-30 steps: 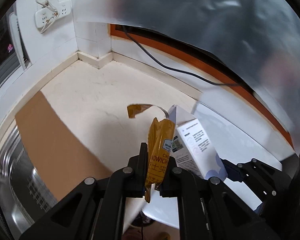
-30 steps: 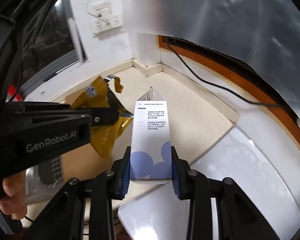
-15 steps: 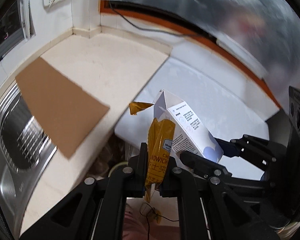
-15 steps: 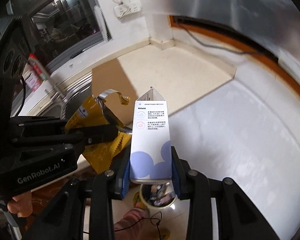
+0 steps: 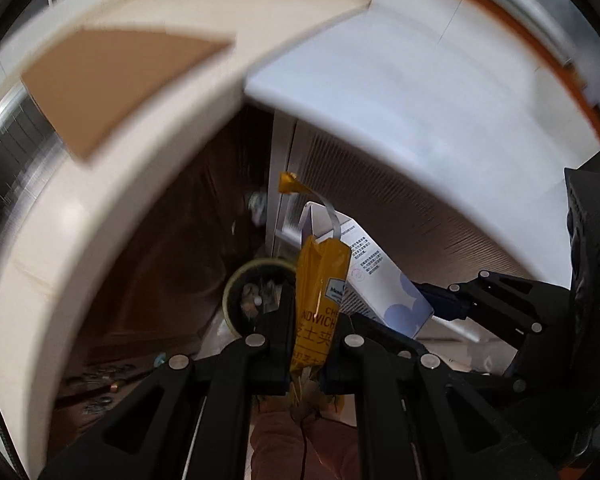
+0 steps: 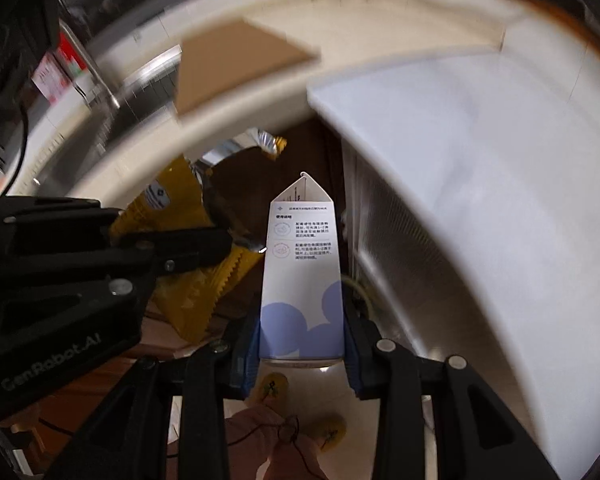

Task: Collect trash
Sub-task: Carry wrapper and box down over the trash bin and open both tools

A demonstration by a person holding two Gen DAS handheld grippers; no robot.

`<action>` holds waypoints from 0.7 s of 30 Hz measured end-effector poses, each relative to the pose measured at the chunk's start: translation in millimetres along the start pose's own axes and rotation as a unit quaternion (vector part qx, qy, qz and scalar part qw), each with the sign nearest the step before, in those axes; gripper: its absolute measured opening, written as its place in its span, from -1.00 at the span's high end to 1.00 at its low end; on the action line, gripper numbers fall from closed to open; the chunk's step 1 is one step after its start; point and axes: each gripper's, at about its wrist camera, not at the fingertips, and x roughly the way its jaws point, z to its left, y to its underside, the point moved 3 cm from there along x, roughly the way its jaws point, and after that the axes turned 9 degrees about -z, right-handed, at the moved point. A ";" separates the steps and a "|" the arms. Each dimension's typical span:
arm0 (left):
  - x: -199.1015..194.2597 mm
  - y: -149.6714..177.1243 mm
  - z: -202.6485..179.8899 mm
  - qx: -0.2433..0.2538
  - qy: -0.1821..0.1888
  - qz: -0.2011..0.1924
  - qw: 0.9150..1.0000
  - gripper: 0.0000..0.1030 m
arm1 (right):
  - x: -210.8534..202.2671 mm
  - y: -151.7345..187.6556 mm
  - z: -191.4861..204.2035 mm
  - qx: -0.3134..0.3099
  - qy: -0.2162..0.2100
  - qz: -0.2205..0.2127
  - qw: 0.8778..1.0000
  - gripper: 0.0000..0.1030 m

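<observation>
My left tongs (image 5: 308,344) are clamped tight on a yellow snack wrapper (image 5: 320,296), and my right tongs (image 6: 302,344) are squeezing a white carton with blue circles (image 6: 302,280). Both hang side by side past the counter edge (image 5: 99,208), above a small trash bin (image 5: 255,292) on the floor.

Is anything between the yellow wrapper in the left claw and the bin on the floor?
Nothing visible: the yellow wrapper hangs just right of the bin below, whose open mouth shows uncovered.
</observation>
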 end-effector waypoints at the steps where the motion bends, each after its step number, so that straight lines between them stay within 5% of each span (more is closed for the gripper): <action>1: 15.2 7.1 4.7 -0.004 0.001 0.007 1.000 0.88 | 19.5 9.7 -2.5 0.006 -0.001 0.009 1.000 0.33; 12: 238.6 92.5 61.2 -0.018 0.042 0.041 0.998 0.81 | 246.6 114.0 -55.9 0.080 0.007 0.039 0.996 0.32; 15: 291.3 114.5 75.2 -0.023 0.044 0.042 0.998 0.43 | 293.8 134.1 -69.4 0.083 0.008 0.037 0.996 0.32; 19: 344.7 145.9 92.5 -0.040 0.039 0.061 0.997 -0.41 | 348.4 163.1 -82.6 0.080 0.010 0.048 0.996 0.30; 21: 359.7 159.5 98.9 -0.044 0.032 0.068 0.996 -0.51 | 369.4 177.2 -85.6 0.073 0.012 0.058 0.996 -0.06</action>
